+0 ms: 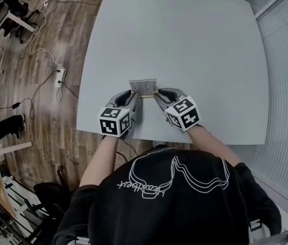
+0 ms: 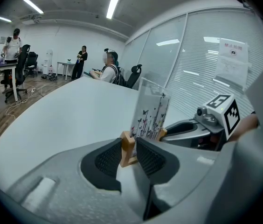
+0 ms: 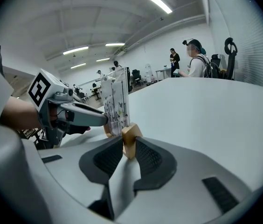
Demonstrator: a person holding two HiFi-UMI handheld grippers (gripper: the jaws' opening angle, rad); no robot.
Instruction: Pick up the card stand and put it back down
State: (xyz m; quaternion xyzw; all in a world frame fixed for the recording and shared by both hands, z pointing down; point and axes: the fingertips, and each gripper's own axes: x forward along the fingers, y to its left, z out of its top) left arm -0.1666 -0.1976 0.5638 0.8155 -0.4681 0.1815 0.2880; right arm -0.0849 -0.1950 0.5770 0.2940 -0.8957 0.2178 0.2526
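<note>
Card stand [image 1: 143,88] stood on the white worktop [image 1: 185,40], close to our edge of it. We held our left gripper [image 1: 133,94] at its left end and our right gripper [image 1: 158,94] at its right end, each pair of fingers [image 2: 108,160] clamped on the wooden base [image 2: 127,149]. Its printed card [image 2: 151,113] stood upright between them.
</note>
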